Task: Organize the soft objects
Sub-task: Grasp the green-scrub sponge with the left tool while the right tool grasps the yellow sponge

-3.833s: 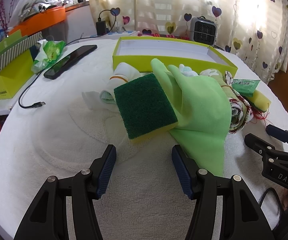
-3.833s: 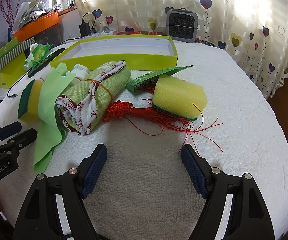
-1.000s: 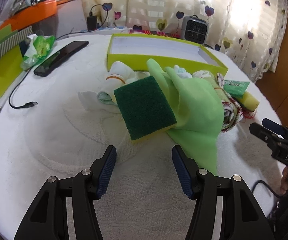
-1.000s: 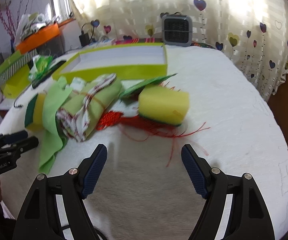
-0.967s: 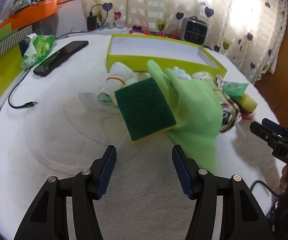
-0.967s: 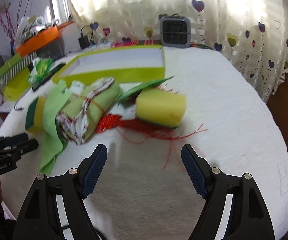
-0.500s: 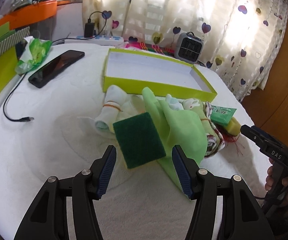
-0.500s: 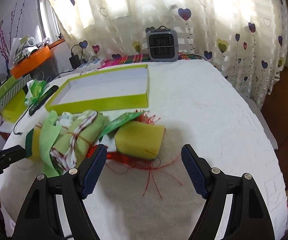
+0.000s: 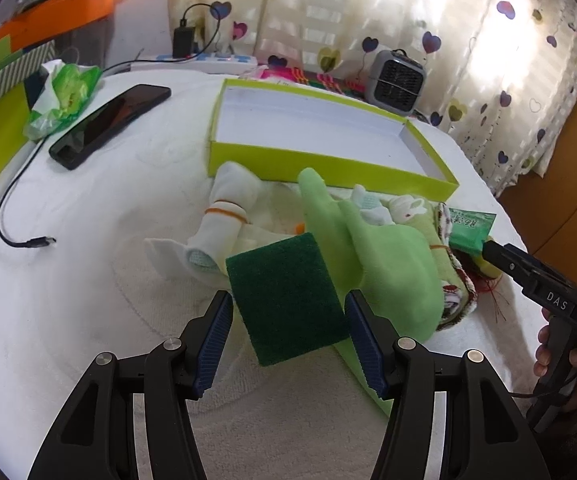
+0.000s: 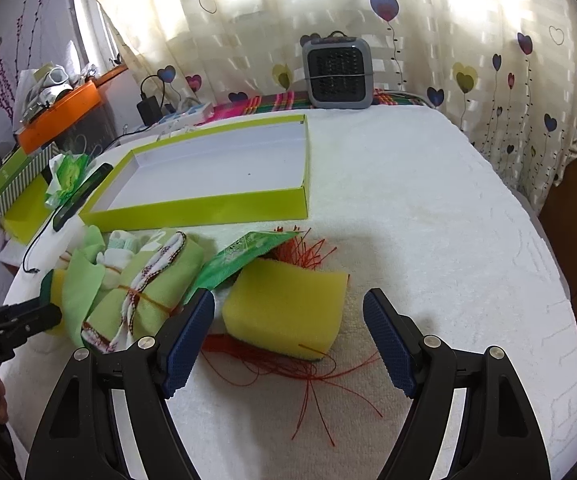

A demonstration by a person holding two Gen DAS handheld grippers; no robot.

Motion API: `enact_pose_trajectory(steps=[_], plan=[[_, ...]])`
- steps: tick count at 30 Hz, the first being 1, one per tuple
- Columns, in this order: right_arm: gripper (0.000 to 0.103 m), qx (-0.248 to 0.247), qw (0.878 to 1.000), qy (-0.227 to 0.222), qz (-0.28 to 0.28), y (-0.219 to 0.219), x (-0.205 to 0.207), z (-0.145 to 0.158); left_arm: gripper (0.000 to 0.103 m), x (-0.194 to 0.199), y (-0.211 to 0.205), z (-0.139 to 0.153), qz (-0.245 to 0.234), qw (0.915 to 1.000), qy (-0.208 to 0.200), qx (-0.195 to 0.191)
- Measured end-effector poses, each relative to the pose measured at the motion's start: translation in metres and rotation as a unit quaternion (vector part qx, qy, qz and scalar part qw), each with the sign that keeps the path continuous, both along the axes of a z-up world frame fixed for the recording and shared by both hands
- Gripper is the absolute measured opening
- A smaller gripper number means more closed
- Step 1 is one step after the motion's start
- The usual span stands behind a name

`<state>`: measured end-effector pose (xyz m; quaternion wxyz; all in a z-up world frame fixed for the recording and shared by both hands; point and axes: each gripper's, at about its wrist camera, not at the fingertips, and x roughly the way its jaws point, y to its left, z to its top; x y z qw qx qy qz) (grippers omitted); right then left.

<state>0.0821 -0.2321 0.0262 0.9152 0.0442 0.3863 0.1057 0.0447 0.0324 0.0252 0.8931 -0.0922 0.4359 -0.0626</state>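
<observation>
**Both tongs spread wide over a heap of soft things before a lime box**

A round table (image 10: 428, 208) covered in white towelling is seen from both wrist views. At its far side a shallow lime-green box (image 9: 320, 168) with a white inside lies open, and nothing is seen in it.

The soft things are gathered in a heap just in front of the box. At the near left of the heap a dark green scouring sponge (image 9: 286, 298) is propped at a tilt, and the left tongs (image 9: 288, 338) are held apart to either side of it, the blue pads flanking it; whether a pad touches it cannot be told from this view. Against the sponge's right side a light green cloth (image 9: 384, 264) is draped. Behind the sponge white socks (image 9: 228, 212) banded in orange are bundled. To the right of the cloth a rolled green towel (image 10: 144, 292) with a red-and-white patterned edge is bound by an elastic band.

In the right wrist view a yellow sponge (image 10: 284, 306) is seen lying on a red tasselled cord (image 10: 308, 376), its threads fanned over the towelling. A green foil packet (image 10: 244, 256) leans on the sponge's far left corner. The right tongs (image 10: 288, 338) are held wide apart, the yellow sponge lying between and slightly ahead of the tips, untouched.

Off to the left a black phone (image 9: 110, 124) and a loose cable (image 9: 16, 216) lie on the table, and a small grey heater (image 10: 336, 74) stands at the curtain.
</observation>
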Motion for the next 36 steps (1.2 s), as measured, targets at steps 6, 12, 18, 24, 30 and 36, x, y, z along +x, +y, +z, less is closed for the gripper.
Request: enact_pose_trajectory(steps=[6, 12, 18, 24, 30, 36], plan=[[0.077, 0.009, 1.0, 0.016, -0.008, -0.006, 0.005, -0.003, 0.058, 0.003, 0.003, -0.003, 0.003, 0.9999, 0.007, -0.011], [0.077, 0.011, 1.0, 0.007, 0.008, 0.0, 0.002, 0.0, 0.058, 0.005, 0.008, -0.005, 0.007, 0.9995, 0.012, -0.027], [0.077, 0.008, 1.0, 0.014, 0.014, 0.003, 0.001, -0.004, 0.057, 0.007, 0.009, -0.006, 0.005, 0.9993, 0.013, -0.035], [0.077, -0.013, 1.0, 0.018, 0.004, 0.002, 0.004, -0.005, 0.055, 0.009, 0.009, -0.007, 0.005, 0.9992, 0.01, -0.038], [0.061, -0.007, 1.0, 0.013, 0.006, 0.0, 0.001, -0.004, 0.053, 0.009, 0.01, -0.006, 0.003, 0.999, 0.009, -0.043], [0.057, 0.001, 1.0, 0.01, 0.006, -0.001, -0.002, -0.003, 0.051, 0.005, 0.014, -0.003, 0.005, 0.9991, 0.001, -0.043]])
